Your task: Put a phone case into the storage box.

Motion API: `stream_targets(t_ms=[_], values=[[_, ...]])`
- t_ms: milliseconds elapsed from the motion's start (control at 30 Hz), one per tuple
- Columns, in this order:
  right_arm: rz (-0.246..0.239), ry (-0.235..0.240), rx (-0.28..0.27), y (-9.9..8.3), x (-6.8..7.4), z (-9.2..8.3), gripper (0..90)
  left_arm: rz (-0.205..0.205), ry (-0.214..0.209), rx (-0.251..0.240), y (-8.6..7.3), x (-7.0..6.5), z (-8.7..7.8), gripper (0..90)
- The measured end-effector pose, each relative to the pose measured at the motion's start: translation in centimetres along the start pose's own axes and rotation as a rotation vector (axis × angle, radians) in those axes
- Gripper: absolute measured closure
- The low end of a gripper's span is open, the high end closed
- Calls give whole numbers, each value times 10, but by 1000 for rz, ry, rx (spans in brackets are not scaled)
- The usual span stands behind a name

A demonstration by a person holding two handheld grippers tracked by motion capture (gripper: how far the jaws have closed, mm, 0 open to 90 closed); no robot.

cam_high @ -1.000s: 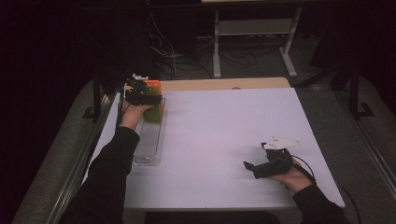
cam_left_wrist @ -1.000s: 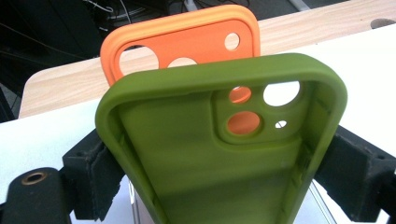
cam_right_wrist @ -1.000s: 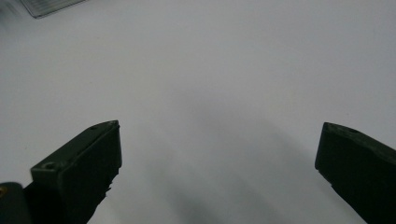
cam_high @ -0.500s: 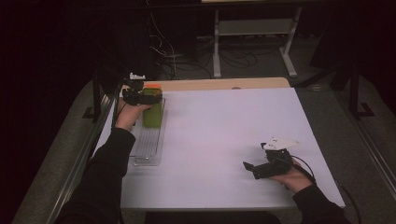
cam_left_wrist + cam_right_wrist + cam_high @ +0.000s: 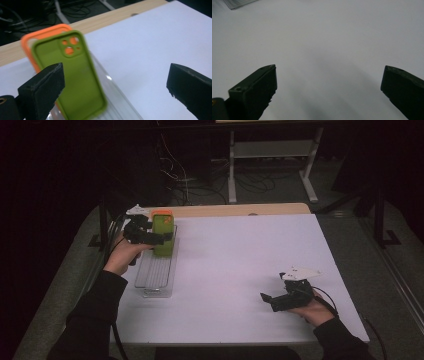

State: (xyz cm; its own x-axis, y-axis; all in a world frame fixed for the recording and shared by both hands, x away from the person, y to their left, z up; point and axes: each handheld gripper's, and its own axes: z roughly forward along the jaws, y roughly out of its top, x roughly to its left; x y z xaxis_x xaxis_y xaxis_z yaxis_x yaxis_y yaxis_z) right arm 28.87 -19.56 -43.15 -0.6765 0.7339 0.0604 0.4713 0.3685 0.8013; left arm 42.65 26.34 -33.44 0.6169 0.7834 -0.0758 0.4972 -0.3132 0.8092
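Note:
A green phone case (image 5: 163, 227) stands upright in a clear slotted rack (image 5: 156, 275), with an orange case (image 5: 161, 212) standing just behind it. My left gripper (image 5: 161, 239) is beside the green case at the rack's far end. Its jaws have just been opening, and nothing is pressed between them. In the left gripper view the green case (image 5: 75, 82) leans by the left jaw, the orange case (image 5: 30, 47) is behind it, and the left gripper (image 5: 115, 82) gapes wide. My right gripper (image 5: 267, 299) rests open on the white table at the near right, and between its jaws the right gripper (image 5: 329, 82) has bare table.
The white table (image 5: 240, 260) has a wooden strip (image 5: 235, 210) along its far edge. The rack's near slots (image 5: 152, 282) hold nothing. A corner of the rack (image 5: 239, 3) appears at the top left of the right gripper view. Cables and a metal stand lie on the dark floor beyond.
My left gripper has let go of the green case, opened wide and drawn back a little toward the left. The green case stays standing in the rack. The right gripper has not moved.

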Motion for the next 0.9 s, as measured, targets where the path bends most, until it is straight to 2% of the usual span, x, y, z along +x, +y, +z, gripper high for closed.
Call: stream_targets(t_ms=[33, 100, 133, 200, 233, 600, 900], values=[[2, 2, 2, 0, 0, 0, 0, 23, -12, 7, -1, -2, -3, 14], [4, 3, 5, 0, 0, 0, 0, 29, -34, -6, -5, -8, -7, 14], [2, 3, 5, 0, 0, 0, 0, 48, -40, -7, -7, -10, -9, 14], [0, 3, 6, 1, 0, 0, 0, 58, -54, -15, -11, -15, -13, 14], [-6, 2, 3, 1, 0, 0, 0, 53, -67, -21, -14, -18, -14, 14], [-16, 14, 2, 2, 2, -1, 0, 107, -134, -37, -38, -45, -31, 0], [-33, 14, -8, 4, 2, -3, 0, 128, -158, -38, -57, -62, -37, 0]])
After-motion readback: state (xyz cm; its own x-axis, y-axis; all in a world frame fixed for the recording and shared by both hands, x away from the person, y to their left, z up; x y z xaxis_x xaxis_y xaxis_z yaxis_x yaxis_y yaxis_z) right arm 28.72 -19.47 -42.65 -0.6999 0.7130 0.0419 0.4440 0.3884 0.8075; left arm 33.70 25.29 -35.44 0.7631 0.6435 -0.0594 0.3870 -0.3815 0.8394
